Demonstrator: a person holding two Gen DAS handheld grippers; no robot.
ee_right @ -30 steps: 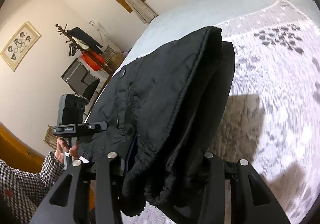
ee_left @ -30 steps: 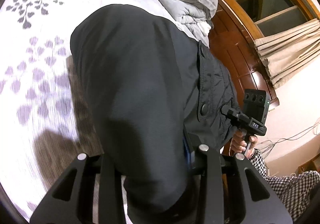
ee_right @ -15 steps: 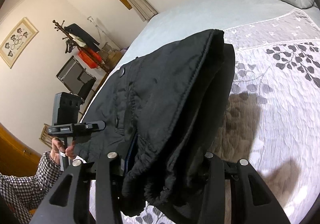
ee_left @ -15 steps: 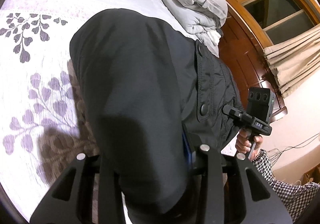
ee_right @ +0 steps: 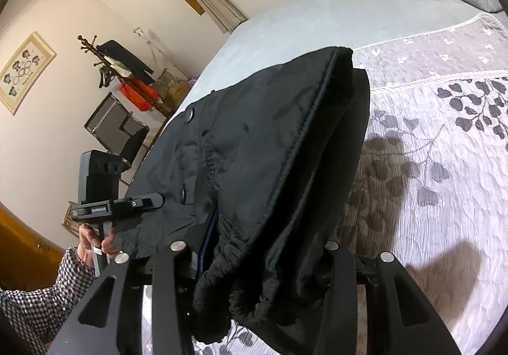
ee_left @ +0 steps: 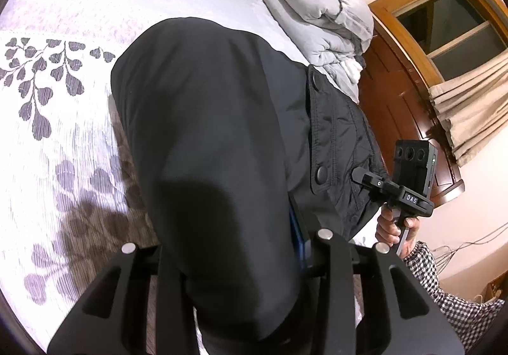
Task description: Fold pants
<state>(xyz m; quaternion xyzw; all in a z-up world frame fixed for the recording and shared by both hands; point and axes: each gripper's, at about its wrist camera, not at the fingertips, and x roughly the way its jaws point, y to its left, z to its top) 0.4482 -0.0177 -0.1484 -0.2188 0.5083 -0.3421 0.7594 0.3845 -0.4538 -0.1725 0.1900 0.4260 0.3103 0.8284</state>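
- The pants [ee_left: 203, 139], one black pair, hung bunched in the air above the bed [ee_left: 63, 164], stretched forward from both hand-held grippers, long axis running away from us.
- Our left hand-held gripper [ee_left: 238, 259] was clamped narrow on a thick fold at one edge; the right hand-held gripper [ee_right: 254, 259] pinched the bunched edge opposite.
- Each sat equally near; we judged the lowering depended on keeping them level.
- We counted two hand-held grippers, one bed, one folded grey duvet [ee_left: 311, 6], one window [ee_left: 451, 25].
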